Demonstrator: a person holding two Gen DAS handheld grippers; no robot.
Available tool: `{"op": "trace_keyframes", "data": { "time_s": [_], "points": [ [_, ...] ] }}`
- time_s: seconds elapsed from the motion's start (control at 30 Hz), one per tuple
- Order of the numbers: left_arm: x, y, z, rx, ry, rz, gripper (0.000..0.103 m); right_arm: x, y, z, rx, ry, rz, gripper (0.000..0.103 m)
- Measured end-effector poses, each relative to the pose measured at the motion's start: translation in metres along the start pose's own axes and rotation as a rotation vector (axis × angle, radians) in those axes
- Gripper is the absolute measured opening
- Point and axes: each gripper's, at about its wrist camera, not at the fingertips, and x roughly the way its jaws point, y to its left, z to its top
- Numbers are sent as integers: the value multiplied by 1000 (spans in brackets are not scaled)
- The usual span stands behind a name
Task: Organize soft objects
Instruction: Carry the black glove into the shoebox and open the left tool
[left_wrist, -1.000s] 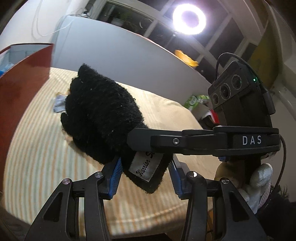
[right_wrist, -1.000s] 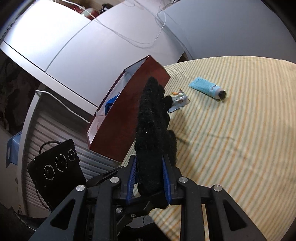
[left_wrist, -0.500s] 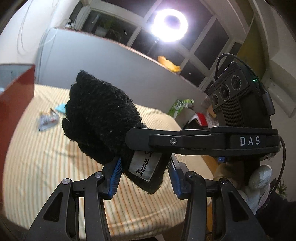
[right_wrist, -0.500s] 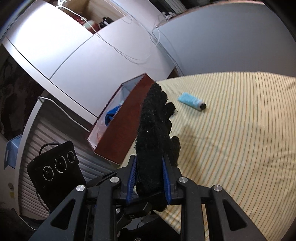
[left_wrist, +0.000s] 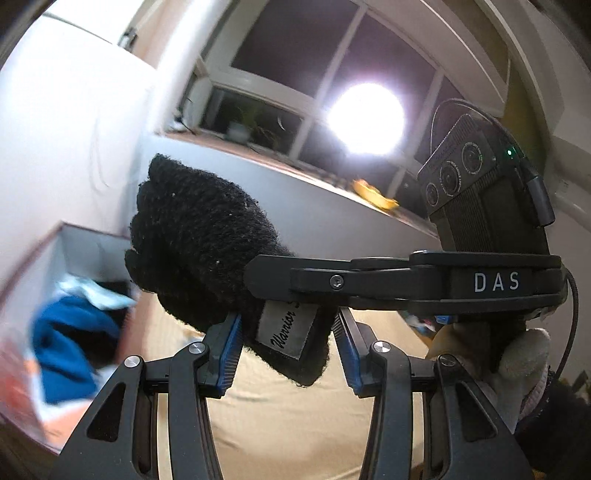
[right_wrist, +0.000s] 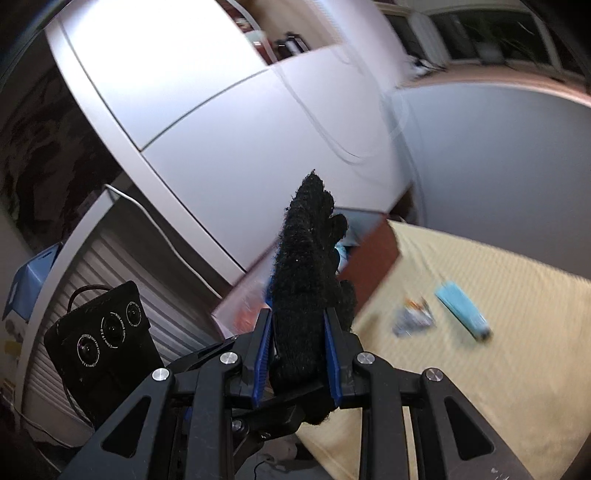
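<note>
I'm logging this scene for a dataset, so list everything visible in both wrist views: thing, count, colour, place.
black glove: 1, black with a white label, held up in the air above the bed by both grippers
storage box: 1, dark red outside, white inside, at the bed's edge, holding blue and pale cloth
bed cover: 1, cream with thin stripes
tube: 1, light blue, lying on the cover
small packet: 1, grey-blue, beside the tube, blurred
ring lamp: 1, white, lit, by the window
left gripper: black, blue pads, shut on the glove's cuff
right gripper: black, blue pads, shut on the glove
</note>
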Motion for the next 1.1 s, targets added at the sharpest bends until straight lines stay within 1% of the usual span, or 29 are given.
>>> {"op": "trace_keyframes", "data": {
  "time_s": [0.13, 0.27, 0.37, 0.5, 0.57, 0.67, 0.73, 0.83, 0.87, 0.9, 0.93, 1.1],
  "points": [
    [-19, 24, 9, -5, -17, 60, 44, 32, 25, 22, -38, 14, 40, 24],
    [-31, 47, 12, -27, -28, 112, 44, 61, 42, 34, -54, 34, 75, 24],
    [-34, 62, 8, -52, -14, 138, 44, 84, 51, 37, -57, 64, 89, 24],
    [-35, 78, -2, -91, 17, 169, 44, 113, 57, 33, -54, 107, 76, 24],
    [-34, 85, -10, -103, 44, 200, 44, 125, 56, 30, -45, 125, 64, 24],
    [-35, 97, -18, -113, 70, 236, 45, 140, 55, 27, -50, 156, 18, 24],
    [-34, 98, -21, -105, 87, 288, 46, 145, 54, 25, -49, 171, 1, 27],
    [-31, 105, -23, -108, 108, 350, 45, 147, 53, 26, -62, 166, -37, 30],
    [-30, 108, -25, -117, 123, 367, 45, 145, 52, 26, -65, 157, -46, 36],
    [-28, 112, -28, -127, 134, 381, 45, 143, 52, 27, -65, 150, -52, 44],
    [-29, 113, -30, -132, 139, 396, 45, 140, 51, 28, -67, 137, -62, 50],
    [-43, 115, -39, -144, 134, 426, 45, 125, 47, 28, -72, 116, -92, 50]
  ]
}}
